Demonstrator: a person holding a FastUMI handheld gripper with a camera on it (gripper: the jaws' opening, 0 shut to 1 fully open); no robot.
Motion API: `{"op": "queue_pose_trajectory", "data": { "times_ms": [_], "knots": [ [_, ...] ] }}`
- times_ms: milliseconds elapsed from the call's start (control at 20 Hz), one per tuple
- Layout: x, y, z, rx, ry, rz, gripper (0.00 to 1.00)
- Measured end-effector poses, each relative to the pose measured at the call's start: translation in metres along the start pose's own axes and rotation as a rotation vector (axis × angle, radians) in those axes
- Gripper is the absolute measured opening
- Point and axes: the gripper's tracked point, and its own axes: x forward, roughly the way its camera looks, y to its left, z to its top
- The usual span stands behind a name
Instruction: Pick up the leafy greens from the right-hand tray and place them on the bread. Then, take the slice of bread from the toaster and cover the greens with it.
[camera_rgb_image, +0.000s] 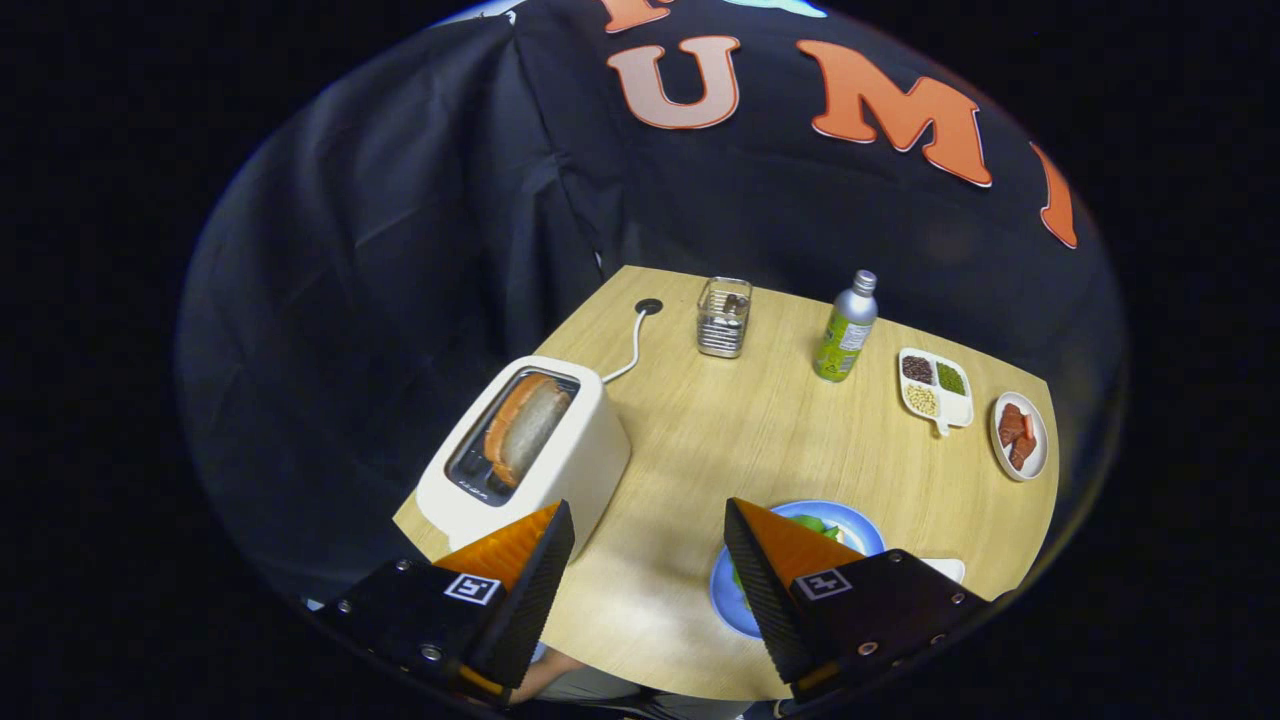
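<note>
My gripper (650, 515) hangs high above the near part of the wooden table (760, 430), open, with bare tabletop between its fingers. A white toaster (525, 450) stands just ahead of the left finger, and a slice of bread (527, 428) sits in its slot. A blue plate (850, 528) lies under the right finger, which hides most of it. Green leaves (815, 524) show on the plate beside that finger. Whether bread lies under the leaves is hidden.
Farther back stand a clear box of small items (724, 317), a green bottle with a silver cap (846, 328), a divided white dish of beans (935, 387) and a small white plate with red pieces (1019, 436). The toaster's white cord (630, 350) runs to a table port.
</note>
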Motion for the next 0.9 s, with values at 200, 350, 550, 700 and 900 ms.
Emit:
{"op": "queue_pose_trajectory", "data": {
  "times_ms": [200,350,550,700,900],
  "knots": [
    [0.002,0.027,0.017,-0.006,0.021,0.036,0.91],
    [0.01,0.048,0.02,-0.014,0.051,0.054,0.93],
    [0.028,0.066,0.027,-0.018,0.066,0.051,0.9],
    [0.042,0.072,0.03,0.0,0.085,0.042,0.87],
    [0.057,0.073,0.032,0.026,0.103,0.022,0.79]
  ]
}}
